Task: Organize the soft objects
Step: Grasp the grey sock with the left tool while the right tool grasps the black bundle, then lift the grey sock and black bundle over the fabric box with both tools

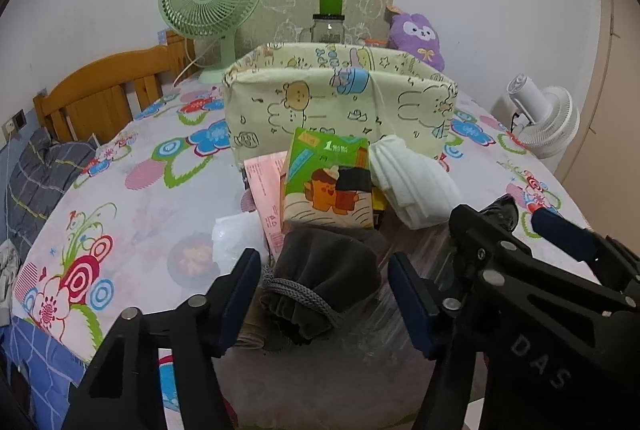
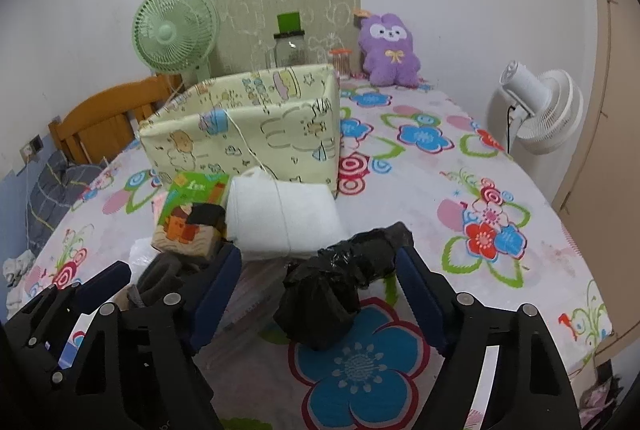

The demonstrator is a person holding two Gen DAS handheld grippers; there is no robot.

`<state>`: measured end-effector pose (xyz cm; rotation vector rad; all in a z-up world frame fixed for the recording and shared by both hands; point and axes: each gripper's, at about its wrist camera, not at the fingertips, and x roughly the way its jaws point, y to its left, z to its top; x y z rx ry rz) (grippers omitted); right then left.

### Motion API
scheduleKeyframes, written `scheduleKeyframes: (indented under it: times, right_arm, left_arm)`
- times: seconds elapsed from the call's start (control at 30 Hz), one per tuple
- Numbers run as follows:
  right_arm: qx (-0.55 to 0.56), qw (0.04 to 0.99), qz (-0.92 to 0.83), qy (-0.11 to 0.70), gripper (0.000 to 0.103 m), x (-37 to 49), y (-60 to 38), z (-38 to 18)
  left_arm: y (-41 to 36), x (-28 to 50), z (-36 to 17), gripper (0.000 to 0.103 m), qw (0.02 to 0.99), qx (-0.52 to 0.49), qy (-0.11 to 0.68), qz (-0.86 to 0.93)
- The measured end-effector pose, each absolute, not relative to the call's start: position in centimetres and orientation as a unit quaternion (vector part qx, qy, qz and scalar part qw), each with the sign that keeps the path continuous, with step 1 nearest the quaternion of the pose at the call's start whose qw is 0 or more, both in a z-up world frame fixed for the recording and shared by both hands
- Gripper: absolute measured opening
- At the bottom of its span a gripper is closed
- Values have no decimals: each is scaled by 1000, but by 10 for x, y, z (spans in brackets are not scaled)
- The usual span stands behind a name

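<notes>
A table (image 2: 500,189) covered in a bright flower-print cloth carries everything. Toward its far edge stands an open fabric storage box (image 1: 340,97), cream with cartoon animals, its mouth facing up; it is probably where the soft things are meant to go, which would explain why the loose items are heaped just in front of its near wall.

In that heap, a white folded cloth bundle (image 2: 280,218) lies against the front of the box. Just to its left, a green tissue pack (image 1: 326,183) leans tilted on a pink flat packet (image 1: 266,189). Nearer the front edge of the table lie a grey drawstring pouch (image 1: 320,278) and, to its right, a crumpled black plastic bag (image 2: 340,290).

The left gripper (image 1: 320,298) hangs low with its jaws apart, one on each side of the grey pouch, not yet touching it. The right gripper (image 2: 316,298) likewise has its jaws apart, bracketing the black bag without pressing it. Both seem lined up to pinch and lift; both items are limp and will likely sag when raised.

Along the table's far edge, well clear of the work, stand a green fan (image 1: 210,1), a glass jar (image 1: 328,25) and a purple plush toy (image 2: 388,49).
</notes>
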<state>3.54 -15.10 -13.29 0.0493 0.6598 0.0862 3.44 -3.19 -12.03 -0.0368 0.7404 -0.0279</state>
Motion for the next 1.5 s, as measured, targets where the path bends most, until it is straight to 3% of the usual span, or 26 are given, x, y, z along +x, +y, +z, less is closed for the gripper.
scheduleKeyframes:
  times: [0.47,0.8,1.5]
  right_arm:
    - [38,933,43,356,37,46,-145,-147]
    - [38,942,36,332,32,37,-144,-133]
    - [34,962,40,267,32,15,-140,-67]
  left_arm:
    - [-39,39,-127,50,931,2,364,-17]
    - [-39,34,-115,45,937,-8,348,-29]
    - [-40,25,-56,44,952,-16,303,-39]
